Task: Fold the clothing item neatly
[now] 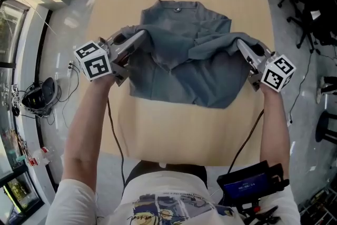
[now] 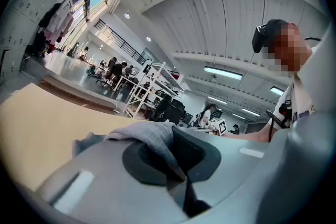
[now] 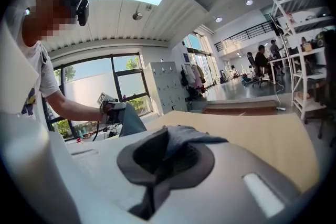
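Rumpled grey woven shirt on smooth tan table, edges pinched by left gripper and right gripper

Grey shirt is matt woven cloth. Pale table top looks like smooth wood, possibly laminate. Shells of left gripper and right gripper are smooth matt grey plastic.

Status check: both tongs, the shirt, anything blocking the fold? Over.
Left tongs shut on shirt edge. Right tongs shut on the opposite edge. Shirt bunched, collar end flat on table. Nothing in the way.
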Demonstrator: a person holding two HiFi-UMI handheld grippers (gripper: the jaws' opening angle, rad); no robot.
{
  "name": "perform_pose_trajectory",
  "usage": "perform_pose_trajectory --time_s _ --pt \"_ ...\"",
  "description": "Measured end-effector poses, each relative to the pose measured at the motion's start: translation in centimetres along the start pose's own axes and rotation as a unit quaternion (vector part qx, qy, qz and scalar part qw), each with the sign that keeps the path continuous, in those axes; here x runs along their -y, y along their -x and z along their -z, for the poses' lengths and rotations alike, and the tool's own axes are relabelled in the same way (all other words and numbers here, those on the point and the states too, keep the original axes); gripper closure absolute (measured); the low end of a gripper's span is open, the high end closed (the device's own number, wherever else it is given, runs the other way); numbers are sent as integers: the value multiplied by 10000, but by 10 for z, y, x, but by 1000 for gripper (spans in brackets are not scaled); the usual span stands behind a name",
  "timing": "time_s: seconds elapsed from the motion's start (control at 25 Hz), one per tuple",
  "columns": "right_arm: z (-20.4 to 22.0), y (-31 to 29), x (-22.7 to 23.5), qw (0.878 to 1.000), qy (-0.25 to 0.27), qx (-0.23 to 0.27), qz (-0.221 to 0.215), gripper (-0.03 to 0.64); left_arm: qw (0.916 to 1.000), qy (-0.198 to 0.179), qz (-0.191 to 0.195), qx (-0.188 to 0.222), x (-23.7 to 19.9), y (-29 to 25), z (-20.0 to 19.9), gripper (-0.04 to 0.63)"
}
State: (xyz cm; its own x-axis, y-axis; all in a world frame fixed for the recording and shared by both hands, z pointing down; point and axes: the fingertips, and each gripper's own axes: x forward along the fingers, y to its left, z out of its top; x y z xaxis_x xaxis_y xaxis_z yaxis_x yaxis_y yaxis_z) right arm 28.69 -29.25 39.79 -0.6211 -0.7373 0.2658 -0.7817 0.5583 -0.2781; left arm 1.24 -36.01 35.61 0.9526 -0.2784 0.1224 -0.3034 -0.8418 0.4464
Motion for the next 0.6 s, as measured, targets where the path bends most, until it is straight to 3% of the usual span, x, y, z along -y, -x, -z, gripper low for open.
perform_pose_trajectory --time_s 0.24,0.4,0.6 --pt "34 -34 46 9986 -261 -182 412 607 9992 171 -335 -118 -61 -22 27 576" --pt "68 -50 72 9950 -539 -429 725 606 9954 224 -872 -332 -101 -27 51 575" --pt "103 -66 84 9908 -834 -836 665 520 9876 232 -1291 -862 -134 -36 84 572"
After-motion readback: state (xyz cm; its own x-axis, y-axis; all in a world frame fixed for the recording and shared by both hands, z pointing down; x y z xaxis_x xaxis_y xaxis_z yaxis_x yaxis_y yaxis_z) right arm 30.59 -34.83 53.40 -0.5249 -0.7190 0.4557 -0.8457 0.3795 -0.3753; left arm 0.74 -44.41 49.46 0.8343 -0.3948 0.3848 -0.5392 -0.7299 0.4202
